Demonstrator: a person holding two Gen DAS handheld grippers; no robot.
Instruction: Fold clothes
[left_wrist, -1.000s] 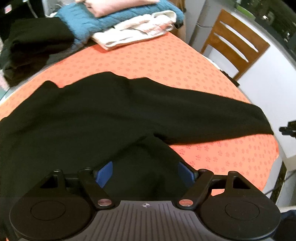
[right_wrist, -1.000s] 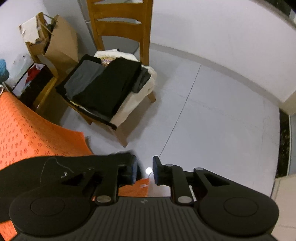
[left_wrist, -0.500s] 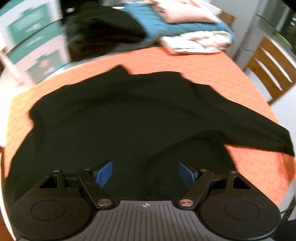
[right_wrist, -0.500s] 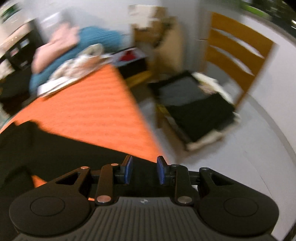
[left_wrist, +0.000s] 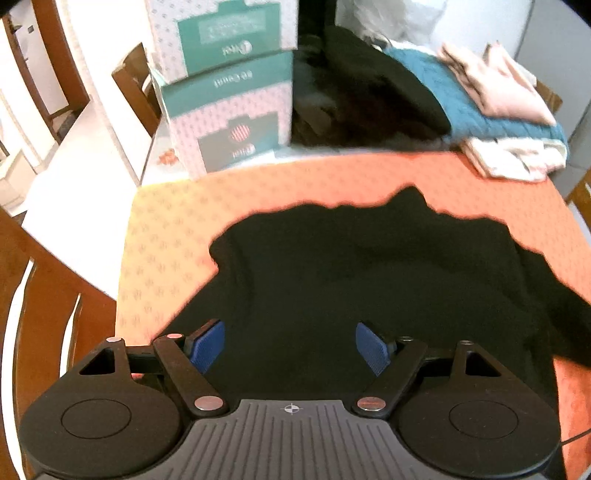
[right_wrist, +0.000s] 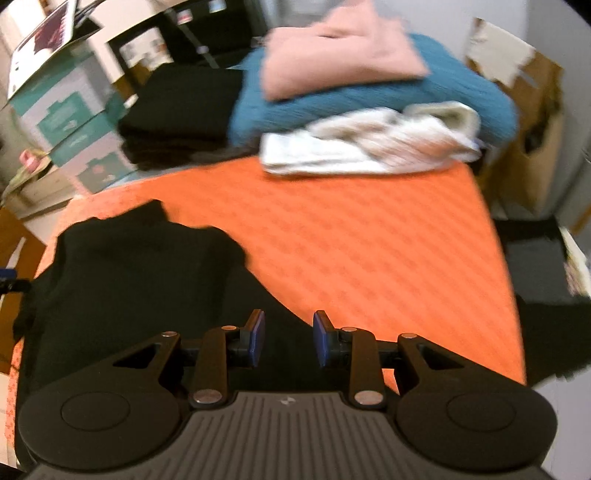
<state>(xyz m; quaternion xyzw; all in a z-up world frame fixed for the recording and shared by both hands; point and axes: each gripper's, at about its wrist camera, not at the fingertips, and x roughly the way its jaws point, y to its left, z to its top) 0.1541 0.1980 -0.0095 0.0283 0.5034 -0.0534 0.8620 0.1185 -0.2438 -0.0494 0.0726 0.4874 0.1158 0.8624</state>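
Your black garment (left_wrist: 369, 280) lies spread on the orange tablecloth (left_wrist: 332, 177), its far edge wavy and 1 sleeve trailing off to the right. Your left gripper (left_wrist: 290, 347) hangs over the near part of it with the jaws wide apart and nothing between them. Your right gripper (right_wrist: 288, 338) sits above the garment's right edge, jaws only partly apart, a clear gap between the pads and no cloth in it.

The risk from here is a poor pinch: black on black hides the layers, so you may catch 2 thicknesses or only the top 1, and the fold would come out skewed. The narrow right jaws could also ride over the cloth and push a wrinkle ahead of them. The stack of folded clothes (right_wrist: 369, 92) at the far end leaves little room; a sweeping fold may nudge it.
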